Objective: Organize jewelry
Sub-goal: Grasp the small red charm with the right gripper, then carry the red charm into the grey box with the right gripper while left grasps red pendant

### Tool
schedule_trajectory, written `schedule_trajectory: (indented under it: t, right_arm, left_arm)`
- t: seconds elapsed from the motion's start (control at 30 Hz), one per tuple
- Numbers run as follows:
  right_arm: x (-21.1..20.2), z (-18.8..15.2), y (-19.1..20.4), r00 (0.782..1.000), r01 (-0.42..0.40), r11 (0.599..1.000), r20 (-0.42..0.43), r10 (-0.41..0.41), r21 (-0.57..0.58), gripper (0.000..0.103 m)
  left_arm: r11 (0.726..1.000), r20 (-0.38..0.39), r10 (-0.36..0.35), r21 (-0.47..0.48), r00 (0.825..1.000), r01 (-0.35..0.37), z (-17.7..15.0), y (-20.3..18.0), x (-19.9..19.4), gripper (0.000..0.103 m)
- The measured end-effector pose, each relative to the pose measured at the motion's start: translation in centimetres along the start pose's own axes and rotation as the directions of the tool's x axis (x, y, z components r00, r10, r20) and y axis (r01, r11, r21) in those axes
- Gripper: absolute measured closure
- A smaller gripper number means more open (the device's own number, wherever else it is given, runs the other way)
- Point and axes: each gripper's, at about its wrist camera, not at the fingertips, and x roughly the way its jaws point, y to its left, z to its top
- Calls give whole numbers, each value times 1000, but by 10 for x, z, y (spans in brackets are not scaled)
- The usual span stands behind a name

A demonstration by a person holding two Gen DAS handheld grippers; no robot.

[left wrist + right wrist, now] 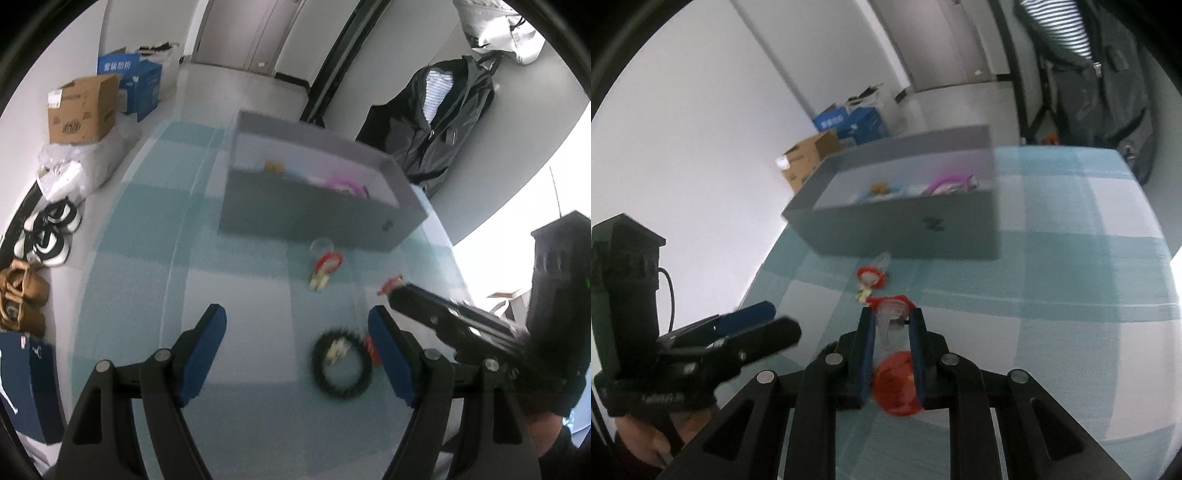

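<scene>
Jewelry, assorted: red-and-clear hair tie [895,354] pinched between the closed right claw [892,317] above the table [1052,314]. Black ring-shaped scrunchie [341,365] lies between the wide-open left claw [297,321] fingers, nothing gripped. Red-and-yellow ornament [325,267] lies near the grey cardboard box [314,218], which holds pink and orange pieces. Checked teal tablecloth, woven.

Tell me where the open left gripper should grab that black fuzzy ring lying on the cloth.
Pinch one side of the black fuzzy ring across its band, from above. It lies flat, its middle partly filled by a pale charm, and already sits between the open left gripper fingers.
</scene>
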Motion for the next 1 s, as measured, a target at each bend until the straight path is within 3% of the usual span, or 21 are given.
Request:
schedule_trajectory:
  t: [0.27,0.4,0.5,0.57,0.7,0.77,0.9,1.0]
  right_arm:
    - [-16,9,-22,1000,12,999,12,-13,42,86]
    - [-18,12,-29,1000,3,998,12,-4,59,86]
    - [-20,13,-33,1000,-5,998,16,4,61,86]
    - [-21,14,-34,1000,-13,998,16,12,66,86]
    - [-21,14,-36,1000,-27,997,8,27,75,86]
    - [-22,15,-37,999,-38,996,6,38,76,86]
    - [-25,16,-37,999,-47,996,13,46,75,86]
    - [-26,15,-39,999,-54,995,14,53,79,86]
  left_arm:
    - [1000,-62,-19,4,998,19,15,-9,23,28]
    - [998,-79,31,60,996,-26,16,-19,31,28]
    - [996,-72,28,81,997,-22,17,-23,32,29]
    - [993,-67,55,104,996,-48,17,-25,33,41]
    - [995,-98,42,91,994,-33,19,-21,40,51]
    - [994,-106,46,99,993,-35,19,-23,43,64]
    - [989,-91,71,138,993,-58,21,-32,44,64]
    - [990,-97,67,131,993,-54,24,-32,47,84]
